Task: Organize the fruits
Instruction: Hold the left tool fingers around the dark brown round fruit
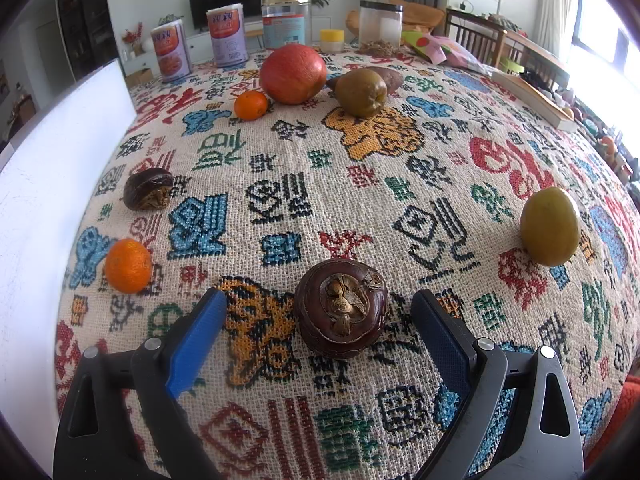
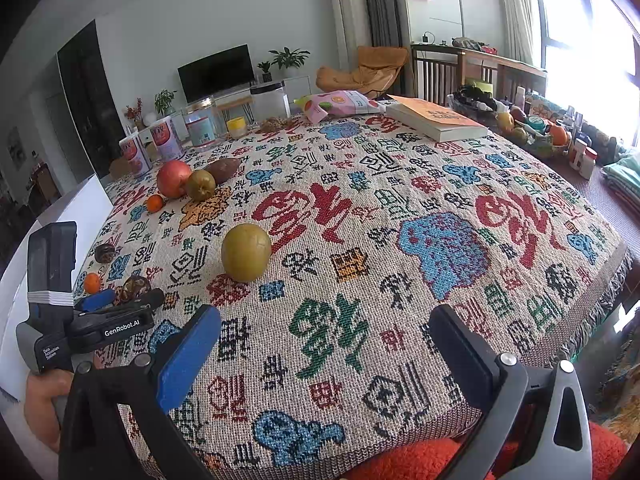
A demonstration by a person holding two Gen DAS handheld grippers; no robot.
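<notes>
- Your left gripper point(image 1: 318, 316) stood wide open and held nothing; the dark brown water chestnut point(image 1: 341, 308) lay on the woven tablecloth point(image 1: 280, 184) between its blue pads point(image 1: 196, 340), touching neither.
- That chestnut looked small, light and hard-skinned, glossy enough to slip; its dried papery crown faced up, so you would likely do best to close on the rounded flanks, low and level.
- Left of it in the left wrist view sat a small orange point(image 1: 128, 266) and, farther back, a second chestnut point(image 1: 148, 189); at the far edge a mandarin point(image 1: 250, 105), a large red-orange fruit point(image 1: 293, 74) and a brownish pear point(image 1: 361, 93) clustered close together.
- At the right lay a yellow-green fruit point(image 1: 550, 226), well apart from the rest, probably firm and heavier.
- Your right gripper point(image 2: 324, 344) hovered open and empty near the cloth's near edge, nothing between its fingers.
- Only the right wrist view showed your left tool from outside, the book point(image 2: 436, 119) and a fruit bowl point(image 2: 536, 140) beyond the table; only the left view showed the chestnut's crown and its gap to the pads.
</notes>
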